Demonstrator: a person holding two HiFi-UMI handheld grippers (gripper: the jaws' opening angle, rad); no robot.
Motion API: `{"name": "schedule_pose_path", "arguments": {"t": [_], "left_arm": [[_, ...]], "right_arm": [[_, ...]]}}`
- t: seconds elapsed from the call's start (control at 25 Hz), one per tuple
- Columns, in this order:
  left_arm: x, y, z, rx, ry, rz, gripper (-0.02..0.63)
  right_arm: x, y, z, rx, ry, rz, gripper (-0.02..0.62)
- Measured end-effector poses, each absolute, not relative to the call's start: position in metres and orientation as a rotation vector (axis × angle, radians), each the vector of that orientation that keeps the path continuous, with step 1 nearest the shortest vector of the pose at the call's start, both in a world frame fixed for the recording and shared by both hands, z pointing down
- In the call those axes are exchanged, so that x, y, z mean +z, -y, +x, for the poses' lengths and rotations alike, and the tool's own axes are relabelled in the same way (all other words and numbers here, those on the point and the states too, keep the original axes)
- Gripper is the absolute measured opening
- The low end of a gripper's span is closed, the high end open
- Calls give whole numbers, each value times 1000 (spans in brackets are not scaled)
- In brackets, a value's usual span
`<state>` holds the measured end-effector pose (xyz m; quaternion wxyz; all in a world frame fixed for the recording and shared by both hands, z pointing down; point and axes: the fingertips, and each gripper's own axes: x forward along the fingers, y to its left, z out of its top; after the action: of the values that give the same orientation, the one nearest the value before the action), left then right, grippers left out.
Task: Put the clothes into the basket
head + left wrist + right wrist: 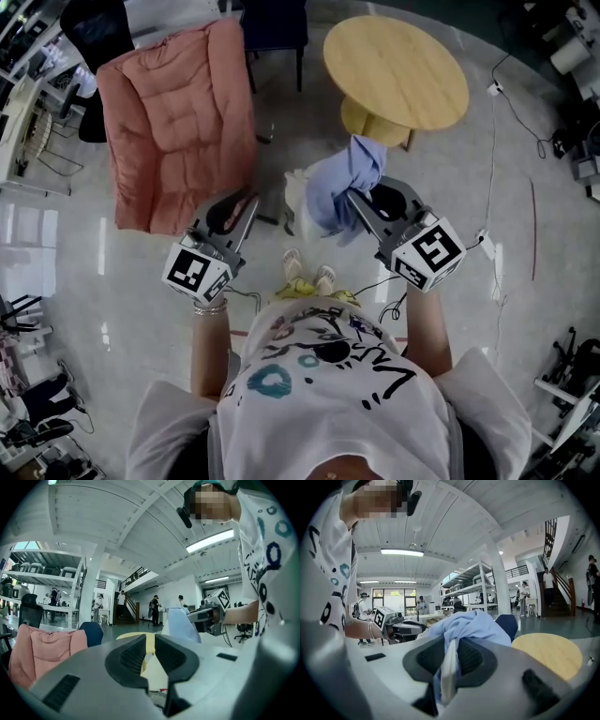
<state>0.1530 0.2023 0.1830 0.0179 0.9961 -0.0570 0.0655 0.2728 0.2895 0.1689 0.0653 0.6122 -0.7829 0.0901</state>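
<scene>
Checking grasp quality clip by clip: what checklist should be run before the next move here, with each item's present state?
1. Right gripper fingers closed on the blue garment: ok.
2. Garment gathered in the grip, with cloth bunched above the fingers: ok.
3. Garment's hanging end off the floor: cannot tell.
4. Left gripper empty, its fingers narrowly apart and free to help: ok.
5. Basket found: the white object beside the garment may be it: cannot tell.
6. Garment directly over the basket: cannot tell.
</scene>
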Motion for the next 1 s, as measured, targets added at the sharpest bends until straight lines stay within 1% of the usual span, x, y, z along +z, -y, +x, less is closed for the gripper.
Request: {"name": "schedule_pose_path", "arguments": {"t": [0.6, 1.0], "left_arm": [[182, -113, 166, 147, 94, 3094, 64], [198, -97, 186, 188, 36, 3059, 64]], "right_arm": [[168, -205, 282, 274, 2326, 1890, 77], [194, -188, 292, 384, 2331, 1881, 77]]}}
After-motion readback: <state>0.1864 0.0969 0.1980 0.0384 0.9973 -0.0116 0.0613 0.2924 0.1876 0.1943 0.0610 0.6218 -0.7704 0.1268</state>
